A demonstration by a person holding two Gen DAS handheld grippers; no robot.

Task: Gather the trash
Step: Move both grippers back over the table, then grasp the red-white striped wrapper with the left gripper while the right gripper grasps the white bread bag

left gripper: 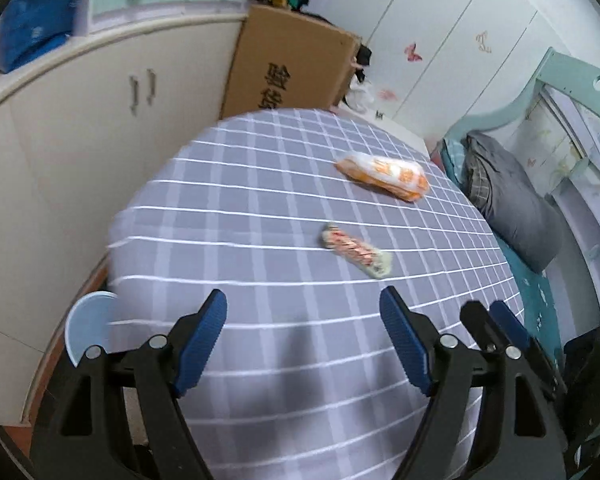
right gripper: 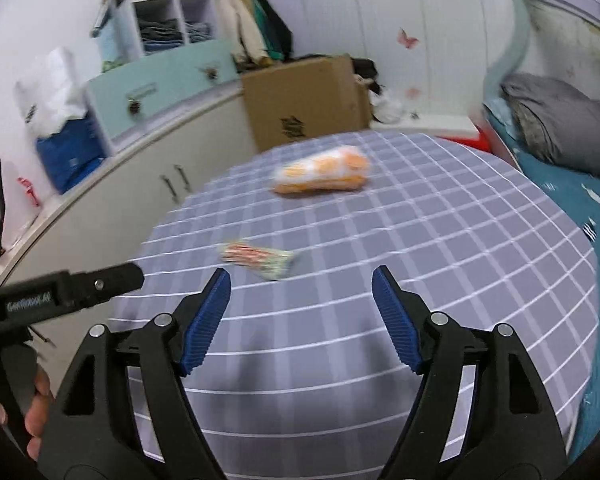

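Left wrist view, left to right: pale blue plastic bin rim (left gripper: 85, 326) low beside the desk's left edge, then the left gripper (left gripper: 303, 312), jaws wide, holding nothing, hovering over the grey checked tablecloth desk (left gripper: 236, 208). Ahead of it, right of centre, the small red-and-white striped candy wrapper (left gripper: 356, 249) lies flat; farther back the orange-and-white plastic snack bag (left gripper: 383, 176). Right gripper (left gripper: 496, 320) shows just right of the left one.

Right wrist view: left gripper at far left, then the right gripper (right gripper: 301, 280), also wide and empty, with the wrapper just beyond its left finger, not touching. Frames blurred.

Judged step: approach, nothing collected yet. Next move calls for lowering onto the wrapper, pinching the thin film flat against cloth, then carrying it to the bin.
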